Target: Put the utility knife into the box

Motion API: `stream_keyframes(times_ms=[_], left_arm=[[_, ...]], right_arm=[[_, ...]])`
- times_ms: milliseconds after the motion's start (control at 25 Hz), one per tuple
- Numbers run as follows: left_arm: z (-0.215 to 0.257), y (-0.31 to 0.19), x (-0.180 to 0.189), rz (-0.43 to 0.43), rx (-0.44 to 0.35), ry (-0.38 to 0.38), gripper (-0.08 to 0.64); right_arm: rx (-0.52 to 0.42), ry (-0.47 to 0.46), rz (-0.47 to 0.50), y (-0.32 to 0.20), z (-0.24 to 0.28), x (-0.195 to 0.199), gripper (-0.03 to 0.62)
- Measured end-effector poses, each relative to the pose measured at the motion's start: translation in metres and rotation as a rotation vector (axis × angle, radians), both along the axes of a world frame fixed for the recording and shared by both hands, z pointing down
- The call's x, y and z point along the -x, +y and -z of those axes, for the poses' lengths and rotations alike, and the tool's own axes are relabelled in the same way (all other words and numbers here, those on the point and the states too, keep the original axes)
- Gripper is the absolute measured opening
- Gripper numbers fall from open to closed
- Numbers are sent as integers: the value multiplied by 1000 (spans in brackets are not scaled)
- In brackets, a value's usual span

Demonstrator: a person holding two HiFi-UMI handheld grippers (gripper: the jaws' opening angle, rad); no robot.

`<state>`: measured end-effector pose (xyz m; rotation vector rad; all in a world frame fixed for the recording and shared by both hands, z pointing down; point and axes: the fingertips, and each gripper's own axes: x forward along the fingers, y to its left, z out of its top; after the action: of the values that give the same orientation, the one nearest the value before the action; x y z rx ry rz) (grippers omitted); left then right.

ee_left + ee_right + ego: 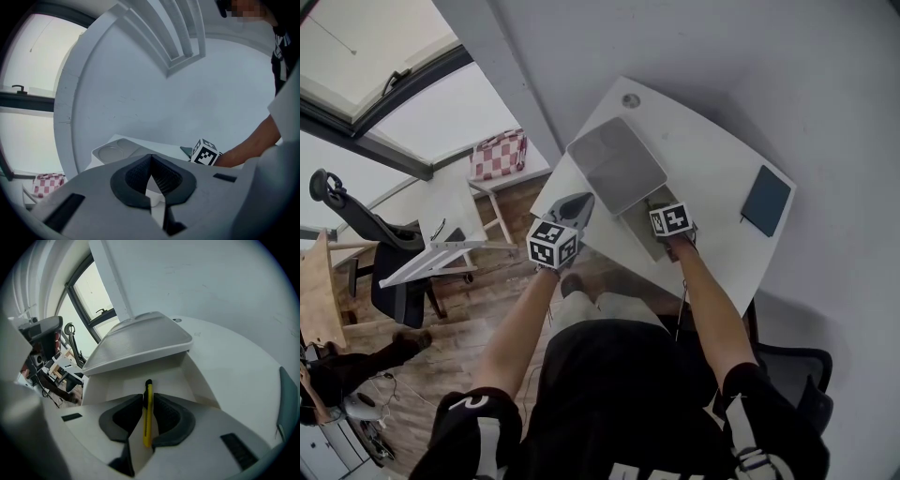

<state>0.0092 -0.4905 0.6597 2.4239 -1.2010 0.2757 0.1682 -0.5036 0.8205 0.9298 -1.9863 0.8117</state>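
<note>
My right gripper (148, 397) is shut on a yellow utility knife (147, 413), which lies lengthwise between the pads with its black tip pointing forward. It hangs just over the open white box (202, 383), whose raised lid (140, 341) stands behind. In the head view the right gripper (672, 221) sits at the box (617, 169) near the table's front edge, and the knife is hidden. My left gripper (574, 208) hovers at the table's left edge beside the box. Its pads (151, 161) meet with nothing between them.
A dark notebook (766, 200) lies on the white table (712, 150) to the right of the box. A round hole (630, 100) marks the table's far corner. A black chair (356, 225) and a small white stand (450, 220) are on the wooden floor at the left.
</note>
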Motion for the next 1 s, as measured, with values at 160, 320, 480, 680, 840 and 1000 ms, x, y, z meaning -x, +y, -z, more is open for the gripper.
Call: stream_keyframes(times_ms=[160,320,480,680,840,1000], left_arm=[[3,0,5,14,-2,5,26],[10,-3,6,26,-16,12,26],[27,-9,15,101,-30,76,26],[46,-10,17,153,-60,101,26],[62,-13,20,178,-83,110,26],[84,-15,21,189,-106,125,26]], right_arm=[[-28,-12,-14,-2,9,-1,100],[-68,-42,-53,-7,28,-8,100],[-139,-73,-100,-15,55,-16,100],[-241,-131,-157,-26,93,-22,98],[-346,-160,-183,-33,136,-25,97],[-429,-234,-230,-37,179,-28,92]])
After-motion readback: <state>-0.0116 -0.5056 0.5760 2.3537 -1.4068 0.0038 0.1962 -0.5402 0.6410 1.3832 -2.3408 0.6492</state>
